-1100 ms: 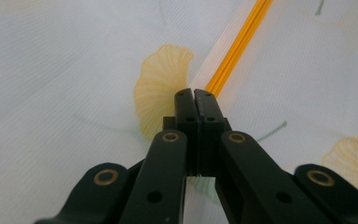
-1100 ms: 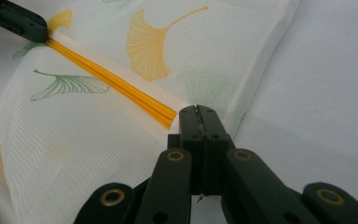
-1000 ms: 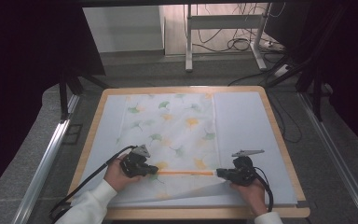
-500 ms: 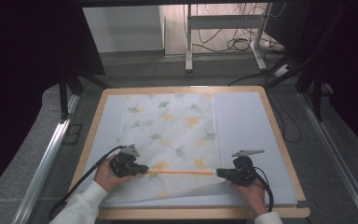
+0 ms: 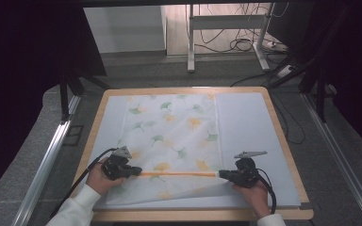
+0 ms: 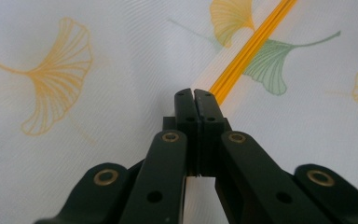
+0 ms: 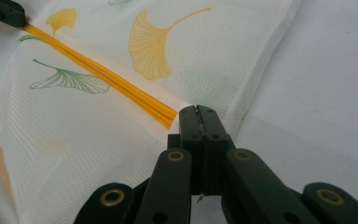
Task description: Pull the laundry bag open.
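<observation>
Cloth point(image 5: 169, 136) edge pinched between both jaws

Two black jaws of the right gripper point(image 7: 198, 112) pressed together, a thin edge of fabric caught between them. Ahead, a white mesh cloth point(image 7: 121, 140) printed with yellow and green ginkgo leaves, one large yellow leaf point(image 7: 151, 44) just beyond the tips. An orange stripe point(image 7: 98, 72) running from the jaws up to the left, toward the other gripper point(image 7: 2, 13) in the corner. To the right, a plain white surface point(image 7: 326, 93).
</observation>
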`<state>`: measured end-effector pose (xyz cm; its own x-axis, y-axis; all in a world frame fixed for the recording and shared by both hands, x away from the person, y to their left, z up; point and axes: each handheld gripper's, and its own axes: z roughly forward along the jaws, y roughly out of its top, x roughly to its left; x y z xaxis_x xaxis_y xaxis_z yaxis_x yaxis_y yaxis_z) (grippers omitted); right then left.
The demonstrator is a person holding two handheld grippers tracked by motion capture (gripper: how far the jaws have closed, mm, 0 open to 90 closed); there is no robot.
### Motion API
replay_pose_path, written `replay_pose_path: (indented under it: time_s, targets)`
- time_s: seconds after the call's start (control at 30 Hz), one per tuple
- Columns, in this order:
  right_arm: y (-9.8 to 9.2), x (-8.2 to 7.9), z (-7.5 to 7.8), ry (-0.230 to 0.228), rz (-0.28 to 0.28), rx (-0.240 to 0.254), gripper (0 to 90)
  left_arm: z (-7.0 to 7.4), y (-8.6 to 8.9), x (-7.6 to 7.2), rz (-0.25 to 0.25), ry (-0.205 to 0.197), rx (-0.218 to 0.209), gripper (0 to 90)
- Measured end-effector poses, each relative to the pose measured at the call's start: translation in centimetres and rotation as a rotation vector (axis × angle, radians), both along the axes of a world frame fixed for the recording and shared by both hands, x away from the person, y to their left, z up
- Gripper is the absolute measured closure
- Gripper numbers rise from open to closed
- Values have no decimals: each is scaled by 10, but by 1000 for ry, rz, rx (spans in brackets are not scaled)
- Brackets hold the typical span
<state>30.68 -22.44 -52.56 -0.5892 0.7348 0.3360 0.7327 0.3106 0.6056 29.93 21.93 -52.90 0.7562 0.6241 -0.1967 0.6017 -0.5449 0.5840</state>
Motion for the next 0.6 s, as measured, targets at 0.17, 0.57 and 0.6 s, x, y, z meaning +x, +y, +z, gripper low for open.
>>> replay_pose_path:
  time_s: [0.17, 0.57, 0.6]
  targets:
    - [0, 0, 0, -2, 1, -4, 896, -1, 9, -1, 17, 5, -6, 900]
    - [1, 0, 0, -7, 1, -6, 896, -1, 24, -8, 53, -4, 9, 900]
    - [1, 0, 0, -7, 1, -6, 895, -1, 27, -9, 60, -3, 8, 899]
